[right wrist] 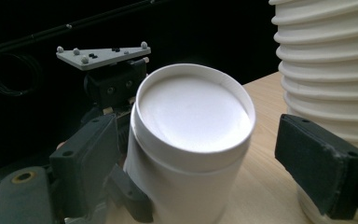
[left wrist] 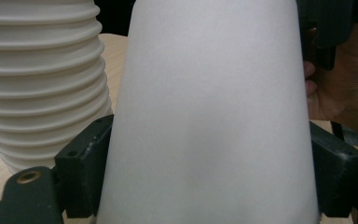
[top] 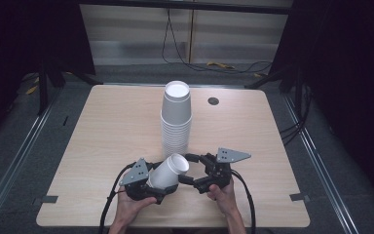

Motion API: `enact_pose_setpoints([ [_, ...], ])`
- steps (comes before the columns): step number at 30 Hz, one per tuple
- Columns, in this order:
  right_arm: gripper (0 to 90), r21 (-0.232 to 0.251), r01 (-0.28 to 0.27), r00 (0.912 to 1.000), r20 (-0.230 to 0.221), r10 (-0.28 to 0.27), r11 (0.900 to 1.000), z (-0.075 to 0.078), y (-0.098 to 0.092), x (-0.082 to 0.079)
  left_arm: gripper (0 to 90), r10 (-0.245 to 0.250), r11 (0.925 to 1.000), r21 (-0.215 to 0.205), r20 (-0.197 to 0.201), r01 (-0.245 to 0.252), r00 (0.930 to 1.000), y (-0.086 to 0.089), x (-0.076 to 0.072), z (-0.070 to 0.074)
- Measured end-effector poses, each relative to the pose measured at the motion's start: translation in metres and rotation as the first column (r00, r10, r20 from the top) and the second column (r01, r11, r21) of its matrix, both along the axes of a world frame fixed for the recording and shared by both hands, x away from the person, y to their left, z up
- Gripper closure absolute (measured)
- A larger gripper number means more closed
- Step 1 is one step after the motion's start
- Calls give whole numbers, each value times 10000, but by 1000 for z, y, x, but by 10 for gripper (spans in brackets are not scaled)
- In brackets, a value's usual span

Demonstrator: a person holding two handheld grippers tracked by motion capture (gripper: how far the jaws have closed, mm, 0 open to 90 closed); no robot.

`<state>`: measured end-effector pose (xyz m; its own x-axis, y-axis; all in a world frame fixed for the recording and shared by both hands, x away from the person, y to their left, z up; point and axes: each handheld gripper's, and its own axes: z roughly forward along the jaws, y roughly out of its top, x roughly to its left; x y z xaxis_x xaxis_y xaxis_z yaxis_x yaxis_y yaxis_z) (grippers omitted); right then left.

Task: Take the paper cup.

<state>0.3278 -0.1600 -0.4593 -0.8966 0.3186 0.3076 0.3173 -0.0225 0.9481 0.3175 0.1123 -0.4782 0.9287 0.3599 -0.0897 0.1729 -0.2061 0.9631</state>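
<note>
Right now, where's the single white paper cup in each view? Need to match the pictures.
High view: single cup lies tilted at lower centre, between the two hand-held grippers, in front of the cup stack.
Left gripper view: its side wall fills the centre, clamped between the jaws.
Right gripper view: its recessed bottom faces the camera at centre, between open jaws.
Shared landmark: the ribbed cup stack.
</note>
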Motion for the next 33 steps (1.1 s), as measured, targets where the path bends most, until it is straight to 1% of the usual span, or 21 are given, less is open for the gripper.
enact_pose_setpoints([
  [2, 137, -13, 7, 10000, 17, -7, 10000, 0, -1, 0, 159, -72, 9999, -83, 66, 73, 10000, 2, 0, 2],
  [4, 139, -50, -1, 10000, -7, 1, 10000, 1, -3, -1, 159, 2, 9998, 182, 132, -5, 9999, 3, -2, 5],
  [7, 138, -13, -11, 10000, -3, 11, 10000, 0, -7, -3, 160, -151, 9998, 103, 246, 149, 9996, 5, -5, 9],
  [9, 138, -40, 70, 10000, -36, -70, 10000, -1, -9, -4, 161, -33, 9996, 298, 297, 24, 9996, 8, -4, 11],
  [12, 138, -249, 115, 9999, -45, -116, 9996, -1, -11, -5, 162, 83, 9980, 619, 216, -97, 9997, 10, -2, 10],
  [14, 138, -527, 166, 9999, -4, -166, 9985, -1, -11, -6, 163, 102, 9970, 770, 154, -114, 9998, 11, -1, 9],
  [15, 138, -737, 217, 9998, 7, -217, 9970, -1, -11, -6, 163, 151, 9956, 922, 203, -170, 9997, 12, 0, 9],
  [18, 138, -1380, 314, 9995, 15, -315, 9899, -2, -12, -6, 164, 42, 9934, 1146, 147, -59, 9999, 13, 2, 10],
  [19, 139, -1563, 316, 9995, 18, -317, 9872, -2, -13, -6, 164, 29, 9907, 1357, 204, -56, 9998, 13, 2, 10],
  [20, 138, -1734, 334, 9994, 47, -331, 9843, -2, -13, -7, 164, 29, 9907, 1357, 204, -56, 9998, 13, 2, 10],
  [22, 140, -2124, 401, 9992, 90, -390, 9764, -1, -13, -7, 165, -136, 9868, 1618, 204, 101, 9997, 12, 3, 12],
  [24, 141, -2359, 328, 9994, 137, -304, 9712, 0, -13, -7, 165, -257, 9847, 1728, 216, 216, 9994, 11, 3, 13],
  [25, 144, -2406, 243, 9997, 119, -221, 9703, 1, -13, -7, 165, -289, 9855, 1678, 153, 259, 9995, 10, 2, 13],
  [26, 143, -2619, 210, 9998, 4, -216, 9649, 2, -14, -7, 166, -354, 9836, 1775, 218, 309, 9991, 10, 2, 13],
  [27, 142, -2787, 215, 9998, 45, -211, 9601, 3, -14, -8, 166, -301, 9825, 1842, 198, 259, 9994, 9, 1, 13],
  [28, 143, -3010, 215, 9998, 62, -206, 9534, 3, -13, -9, 166, -359, 9792, 2007, 242, 303, 9991, 9, 1, 13],
  [29, 144, -3132, 220, 9998, 59, -212, 9494, 4, -13, -10, 166, -457, 9779, 2052, 188, 409, 9988, 8, 2, 12],
  [30, 145, -3231, 167, 9999, 81, -149, 9462, 4, -13, -10, 167, -456, 9769, 2095, 164, 412, 9988, 8, 2, 12],
  [31, 146, -3303, 155, 9999, 72, -139, 9438, 4, -13, -11, 167, -464, 9715, 2335, 190, 407, 9987, 6, 2, 12],
  [32, 146, -3303, 155, 9999, 72, -139, 9438, 4, -13, -11, 167, -464, 9715, 2335, 190, 407, 9987, 6, 2, 12],
  [33, 151, -3589, 168, 9998, 130, -130, 9332, 5, -12, -11, 167, -419, 9667, 2536, 215, 350, 9989, 5, 1, 12],
])
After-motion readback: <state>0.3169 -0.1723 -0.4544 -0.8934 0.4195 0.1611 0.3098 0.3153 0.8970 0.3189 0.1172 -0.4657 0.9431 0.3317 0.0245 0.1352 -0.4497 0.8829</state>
